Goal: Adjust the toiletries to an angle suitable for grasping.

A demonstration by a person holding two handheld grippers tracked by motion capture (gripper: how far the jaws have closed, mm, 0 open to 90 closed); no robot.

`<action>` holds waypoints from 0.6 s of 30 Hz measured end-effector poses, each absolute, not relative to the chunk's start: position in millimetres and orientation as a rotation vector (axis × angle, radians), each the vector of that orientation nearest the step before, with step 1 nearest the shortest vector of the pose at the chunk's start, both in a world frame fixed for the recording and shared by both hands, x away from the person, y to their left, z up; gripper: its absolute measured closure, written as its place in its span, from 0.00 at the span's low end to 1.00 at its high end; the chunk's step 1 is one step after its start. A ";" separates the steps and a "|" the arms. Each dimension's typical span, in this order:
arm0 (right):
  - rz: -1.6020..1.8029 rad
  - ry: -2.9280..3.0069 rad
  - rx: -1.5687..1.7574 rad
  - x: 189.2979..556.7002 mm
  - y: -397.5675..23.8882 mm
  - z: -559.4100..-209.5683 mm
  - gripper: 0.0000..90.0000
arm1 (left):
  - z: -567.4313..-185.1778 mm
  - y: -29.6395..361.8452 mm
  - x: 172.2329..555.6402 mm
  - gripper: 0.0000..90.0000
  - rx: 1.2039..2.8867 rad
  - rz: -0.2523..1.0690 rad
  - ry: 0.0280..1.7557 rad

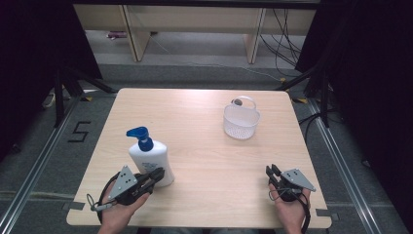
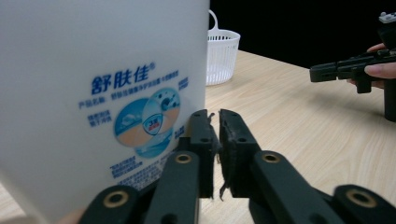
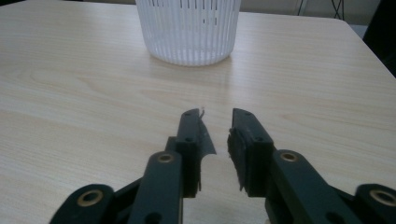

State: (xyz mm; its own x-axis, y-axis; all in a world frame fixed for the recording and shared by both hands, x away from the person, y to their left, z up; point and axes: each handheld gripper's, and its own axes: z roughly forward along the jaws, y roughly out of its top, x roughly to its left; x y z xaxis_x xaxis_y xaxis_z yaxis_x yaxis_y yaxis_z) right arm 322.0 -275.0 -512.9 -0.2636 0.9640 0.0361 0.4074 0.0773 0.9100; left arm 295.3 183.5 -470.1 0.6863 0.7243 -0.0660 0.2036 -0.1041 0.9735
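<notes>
The lotion bottle (image 1: pixel 152 162) stands upright on the table (image 1: pixel 204 146), its long axis vertical, with the blue pump head (image 1: pixel 138 134) at the top and the spout pointing toward the table's left edge. The white basket (image 1: pixel 240 120) sits well apart from the bottle, toward the far right corner.

From above, the left claw (image 1: pixel 157 175) lies low at the bottle's base on its near right side, seemingly touching it, though the black jaws blur against the bottle's shadow there. The left gripper view settles more: the bottle's white wall (image 2: pixel 102 107) with its blue printed label stands just to the left of the jaws, outside them, and the jaws show a thin slit between the pads with nothing in it. So the left claw is barely parted and pinches nothing. That same view catches the basket (image 2: pixel 222 56) beyond the bottle and the other hand's gripper (image 2: pixel 355 70) off to the right.

The right claw (image 1: pixel 272 171) rests near the table's front right, far from the bottle. The right gripper view shows what the high view cannot: its jaws stand spread with a clear gap, bare wood (image 3: pixel 93 93) between them, pointed toward the basket (image 3: pixel 187 31).
</notes>
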 end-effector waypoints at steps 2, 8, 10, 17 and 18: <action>1.168 1.728 1.318 322.4 -275.2 -511.8 0.75 | -467.8 191.1 287.1 0.86 1.632 0.548 0.728; 1.364 1.753 1.201 309.1 -240.4 -484.0 0.57 | -478.8 219.6 267.6 0.59 1.603 0.625 0.792; 1.411 1.789 1.128 306.3 -225.5 -475.4 0.53 | -484.3 226.2 265.2 0.53 1.581 0.643 0.815; 1.500 1.838 0.989 303.0 -169.6 -449.5 0.44 | -487.6 232.0 263.9 0.39 1.523 0.666 0.866; 1.510 1.838 0.956 304.2 -165.5 -447.8 0.44 | -487.6 232.0 263.9 0.39 1.523 0.666 0.866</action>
State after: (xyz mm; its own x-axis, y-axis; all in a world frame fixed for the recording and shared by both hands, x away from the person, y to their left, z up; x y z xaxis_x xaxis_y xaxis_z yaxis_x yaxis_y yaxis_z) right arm 304.2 -165.5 -447.8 -0.5824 0.8128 0.0120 0.1694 0.1069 0.9797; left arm 263.9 232.0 -487.6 0.5586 0.8269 -0.0658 0.1487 -0.0218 0.9886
